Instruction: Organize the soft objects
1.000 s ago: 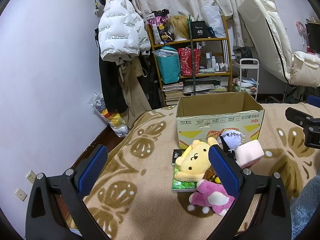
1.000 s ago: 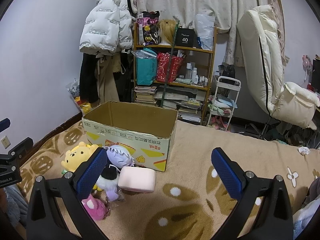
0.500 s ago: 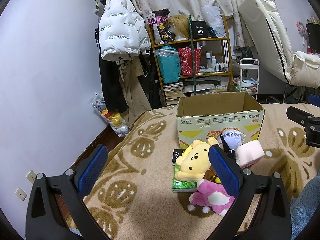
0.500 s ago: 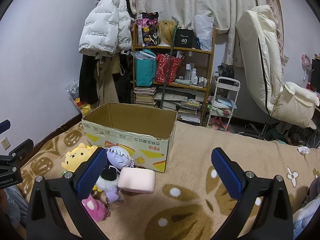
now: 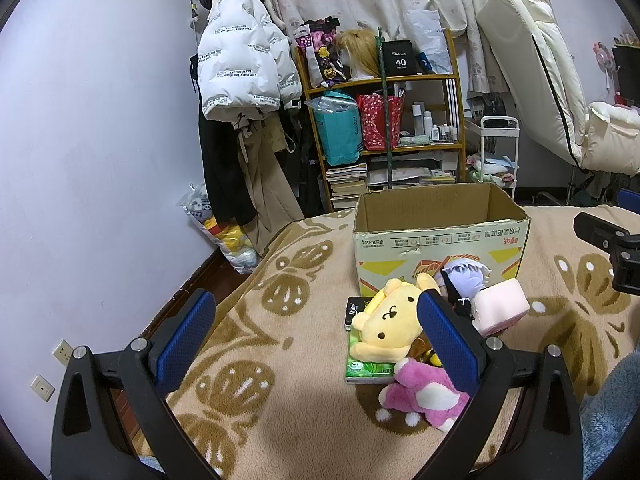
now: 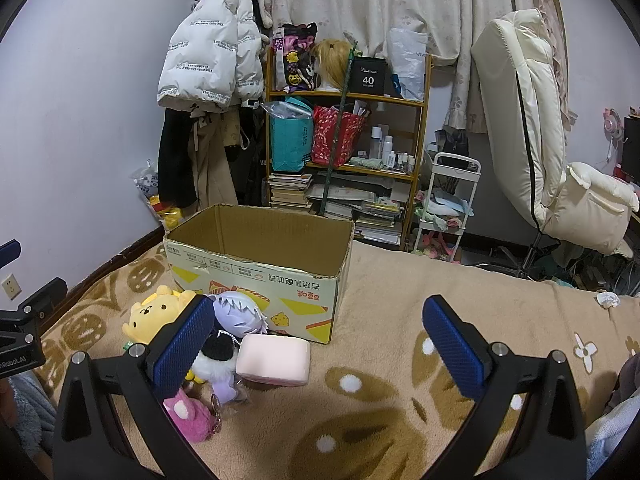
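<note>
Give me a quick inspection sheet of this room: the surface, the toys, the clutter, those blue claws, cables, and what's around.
Surface: tan blanket with brown leaf pattern.
Job's things: open box, nothing seen inside; in front of it a yellow plush, pink plush, white-haired doll, pink block.
Clutter: green packet under the yellow plush; dark card beside it.
Grippers: left gripper and right gripper both open, holding nothing.
Cables: nothing seen.
Surroundings: shelf of bags and books, white jacket, cream chair, cart.
</note>
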Tool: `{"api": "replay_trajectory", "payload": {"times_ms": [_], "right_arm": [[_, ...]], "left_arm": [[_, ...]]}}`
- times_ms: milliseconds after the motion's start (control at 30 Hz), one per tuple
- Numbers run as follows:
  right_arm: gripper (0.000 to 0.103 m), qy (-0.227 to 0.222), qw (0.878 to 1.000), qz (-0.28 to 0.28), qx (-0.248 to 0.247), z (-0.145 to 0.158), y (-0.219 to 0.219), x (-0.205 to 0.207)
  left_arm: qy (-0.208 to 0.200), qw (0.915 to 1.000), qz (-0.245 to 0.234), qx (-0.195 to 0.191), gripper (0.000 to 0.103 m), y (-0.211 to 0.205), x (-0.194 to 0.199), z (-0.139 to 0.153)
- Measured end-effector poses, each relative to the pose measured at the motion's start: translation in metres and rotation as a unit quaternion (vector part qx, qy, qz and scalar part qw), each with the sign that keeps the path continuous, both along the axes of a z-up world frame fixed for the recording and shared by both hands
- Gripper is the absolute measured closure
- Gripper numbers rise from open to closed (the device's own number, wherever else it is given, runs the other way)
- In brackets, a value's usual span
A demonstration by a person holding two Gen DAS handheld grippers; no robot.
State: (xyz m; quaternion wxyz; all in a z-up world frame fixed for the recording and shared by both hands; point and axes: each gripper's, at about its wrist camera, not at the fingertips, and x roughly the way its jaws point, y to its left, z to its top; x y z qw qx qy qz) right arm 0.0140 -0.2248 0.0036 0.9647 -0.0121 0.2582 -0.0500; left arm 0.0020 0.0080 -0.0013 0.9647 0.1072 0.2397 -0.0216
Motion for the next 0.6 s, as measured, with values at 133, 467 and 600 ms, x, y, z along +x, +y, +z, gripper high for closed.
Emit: {"api": "replay_trajectory", "payload": {"times_ms": [133, 467, 600], "right_arm": [[0.0, 0.0, 1.0, 0.0, 0.0, 0.0004, -0.0003, 0.0003], [0.0, 0.004, 1.0, 0.001, 0.0, -0.0013, 0.0001, 0.0005], [0.0, 0.005, 1.0, 0.001, 0.0, -0.0017, -0.0001, 0.0008]], "left_arm": [[0.0, 1.0, 0.0, 0.001, 0.003, -0.0009, -0.0001, 0.0], [0.002, 1.0, -0.001, 0.001, 0.003, 0.0004, 0.0013, -0.0025], [0.018, 0.9998, -0.009, -0.007, 0.003, 0.001, 0.0038, -0.007]]}}
